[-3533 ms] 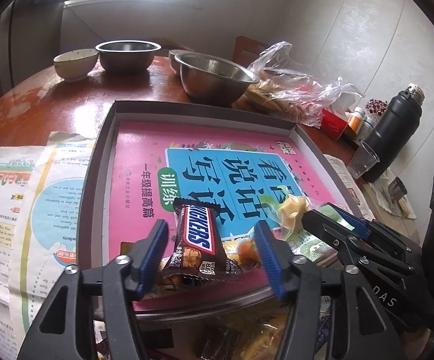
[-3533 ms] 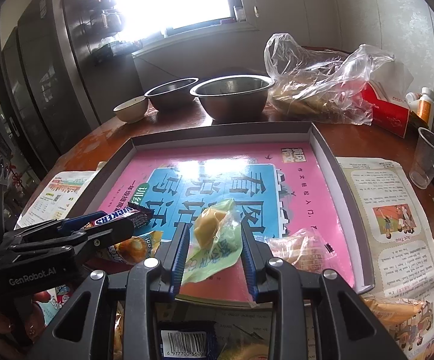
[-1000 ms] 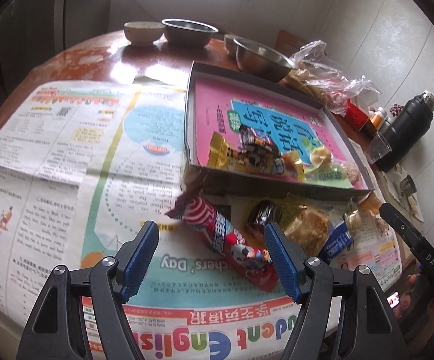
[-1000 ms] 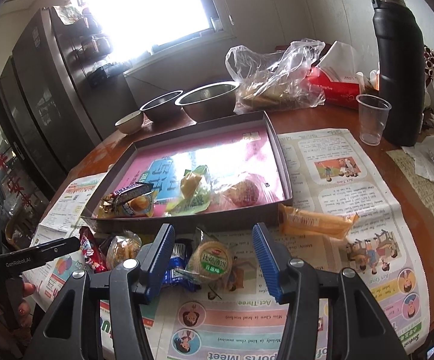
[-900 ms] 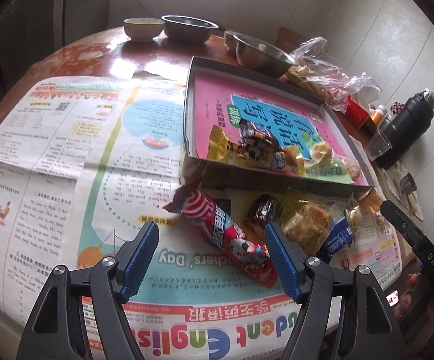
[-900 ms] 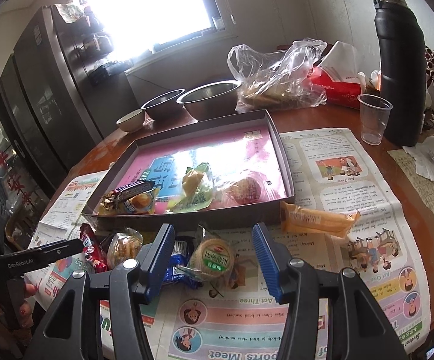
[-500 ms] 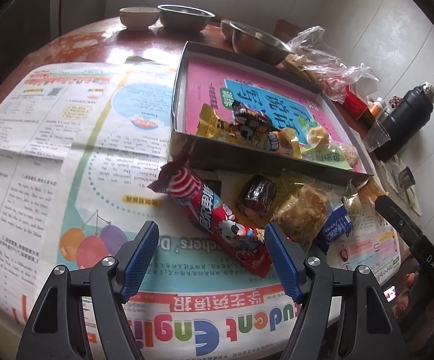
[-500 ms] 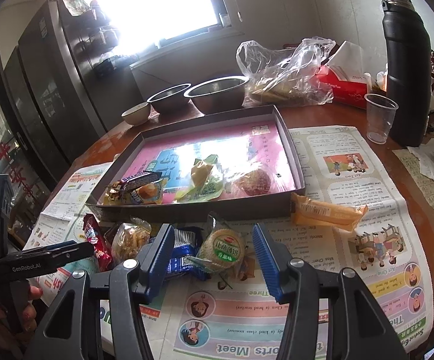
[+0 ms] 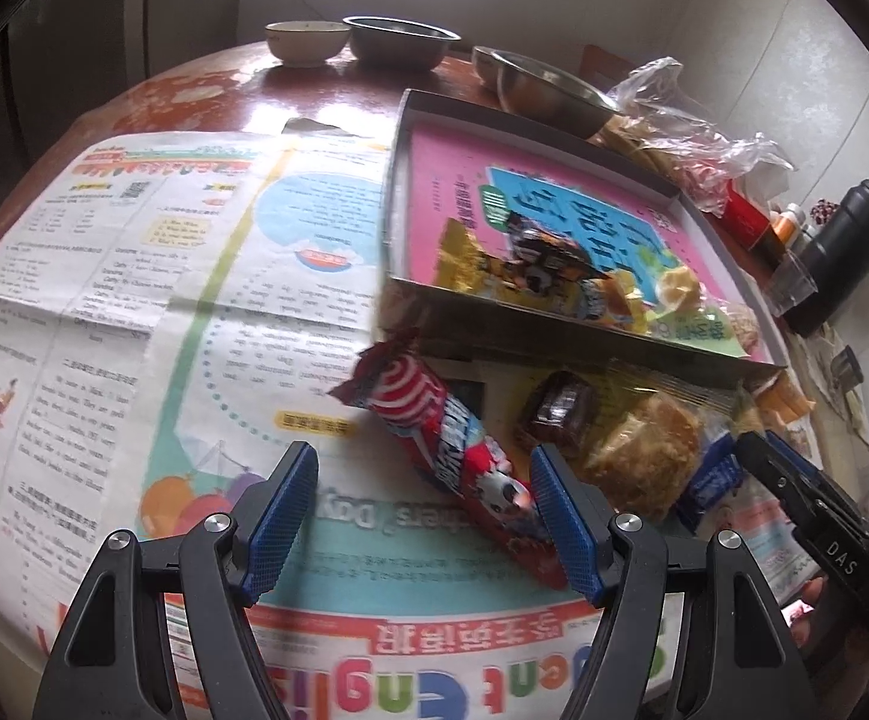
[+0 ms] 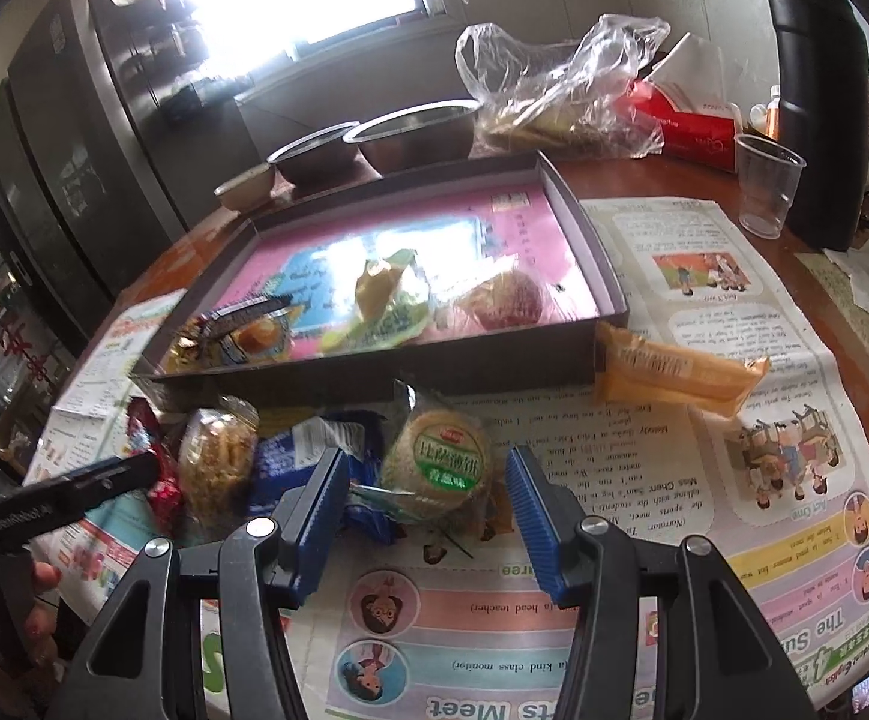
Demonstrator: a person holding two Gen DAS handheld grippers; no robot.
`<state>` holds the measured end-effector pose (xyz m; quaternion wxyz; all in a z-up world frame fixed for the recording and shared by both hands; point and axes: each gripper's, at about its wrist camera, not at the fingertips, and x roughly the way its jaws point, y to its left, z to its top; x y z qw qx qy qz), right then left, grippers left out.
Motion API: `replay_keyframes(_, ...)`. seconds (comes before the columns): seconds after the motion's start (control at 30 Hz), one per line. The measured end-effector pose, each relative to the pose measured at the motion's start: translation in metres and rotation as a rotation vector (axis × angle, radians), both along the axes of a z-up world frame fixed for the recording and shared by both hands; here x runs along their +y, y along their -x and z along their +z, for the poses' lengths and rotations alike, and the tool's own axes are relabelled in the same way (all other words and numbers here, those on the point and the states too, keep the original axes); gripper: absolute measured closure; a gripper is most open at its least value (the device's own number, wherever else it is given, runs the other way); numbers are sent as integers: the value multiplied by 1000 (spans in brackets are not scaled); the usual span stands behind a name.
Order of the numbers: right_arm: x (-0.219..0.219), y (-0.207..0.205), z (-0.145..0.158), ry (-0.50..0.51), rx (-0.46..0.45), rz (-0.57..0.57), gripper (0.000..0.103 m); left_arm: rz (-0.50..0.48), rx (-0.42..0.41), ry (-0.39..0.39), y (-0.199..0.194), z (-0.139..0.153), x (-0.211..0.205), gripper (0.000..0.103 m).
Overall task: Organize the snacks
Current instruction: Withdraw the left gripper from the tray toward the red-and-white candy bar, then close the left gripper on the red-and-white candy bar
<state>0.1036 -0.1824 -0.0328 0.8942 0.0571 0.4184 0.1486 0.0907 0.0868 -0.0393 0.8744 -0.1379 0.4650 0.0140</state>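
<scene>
The shallow dark cardboard tray lined with a pink-and-blue booklet cover (image 10: 608, 294) fills the middle of the right wrist view and the upper right of the left wrist view, already holding several wrapped snacks. A loose heap waits on the printed newspaper (image 9: 134, 276) just below the tray's near wall.

The long red-and-white wrapped snack bar (image 9: 452, 450) lies at centre-right of the left view, its long axis running diagonally from the crimped end at upper left, near the tray's corner, down to lower right. The left gripper (image 9: 422, 516) is released and empty; the bar's lower end crosses only its right-hand pad. To grasp well, I would shift right and roll the wrist so the jaws close across the bar's narrow width near its middle.

The round green-labelled cracker pack in clear film (image 10: 437, 462) sits at lower centre of the right view, flat, label up, with no marked long axis. The right gripper (image 10: 428, 507) is released, its jaws straddling the pack without touching. It should come lower and pinch the disc, not the loose film or the neighbouring crumpled blue wrapper (image 10: 308, 450).
</scene>
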Motion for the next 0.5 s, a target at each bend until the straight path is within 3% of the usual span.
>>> replay_keyframes(0.27, -8, -5, -10, 39, 11, -37, 49, 26, 0, -24, -1, 0, 12, 28)
replay_keyframes(0.47, 2, -3, -10, 100, -45, -13, 50, 21, 1, -116, -8, -3, -1, 28)
replay_keyframes(0.5, 5, -2, -12, 121, -54, -8, 54, 19, 1, -134, -9, -3, -4, 28)
